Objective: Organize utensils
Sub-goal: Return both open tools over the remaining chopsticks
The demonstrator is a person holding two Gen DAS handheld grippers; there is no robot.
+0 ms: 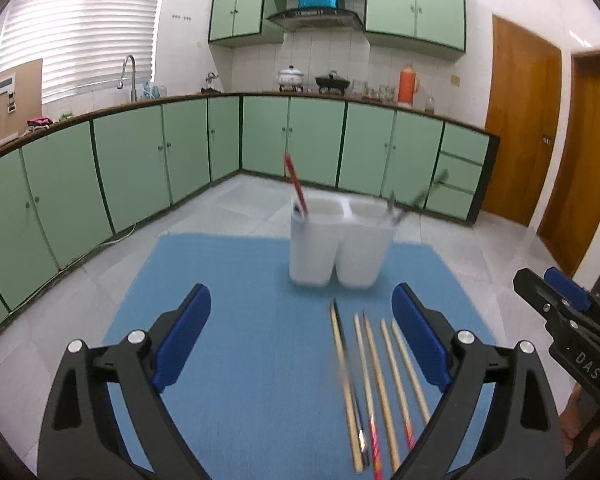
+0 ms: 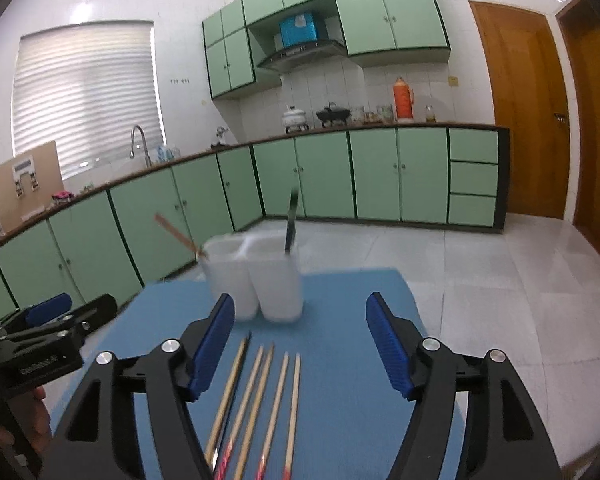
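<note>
The chopsticks [image 1: 374, 380] lie in a loose row on the blue mat [image 1: 236, 320], toward its near edge and a little to the right side, with their thin tips pointing to the white double holder [image 1: 332, 248] that stands near the far edge of the mat. One red chopstick [image 1: 296, 184] leans in the left cup of the holder and some darker utensils [image 1: 404, 206] in the right cup. I judge I am between placements: some pieces are already inside and I come to collect the next one. My left gripper [image 1: 300, 344] is released, jaws wide, nothing between the pads; the row lies just inside its right finger. My right gripper [image 2: 300, 348] is also released and empty, and in its view the chopsticks [image 2: 256, 404] lie between the jaws, closer to the left finger. For the next move I think I need to lower one gripper over a single stick, center it, and pinch without disturbing the neighbours, which lie very close together.
</note>
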